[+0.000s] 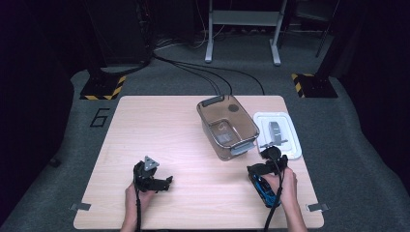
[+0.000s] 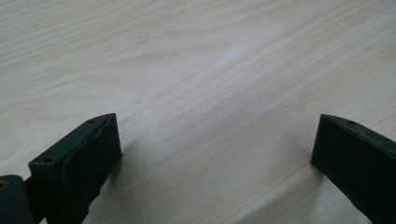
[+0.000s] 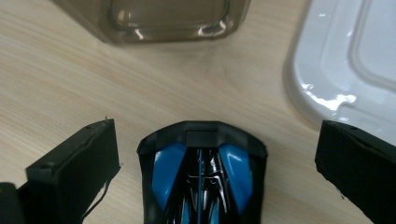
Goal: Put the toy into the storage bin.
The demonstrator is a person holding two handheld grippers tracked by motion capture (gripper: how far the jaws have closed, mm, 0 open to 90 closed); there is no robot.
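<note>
On the near right of the wooden table, the right gripper sat wide open around the glossy blue-and-black toy car, not yet clamped, so a sloppy squeeze could've squirted it toward the smoky brown plastic tub.

Your left gripper sits low near the close edge, its jaws wide apart and pointing to the right. Your left hand holds it from behind. Your right gripper points away from you, jaws also wide apart, with your right hand gripping its body.
</note>
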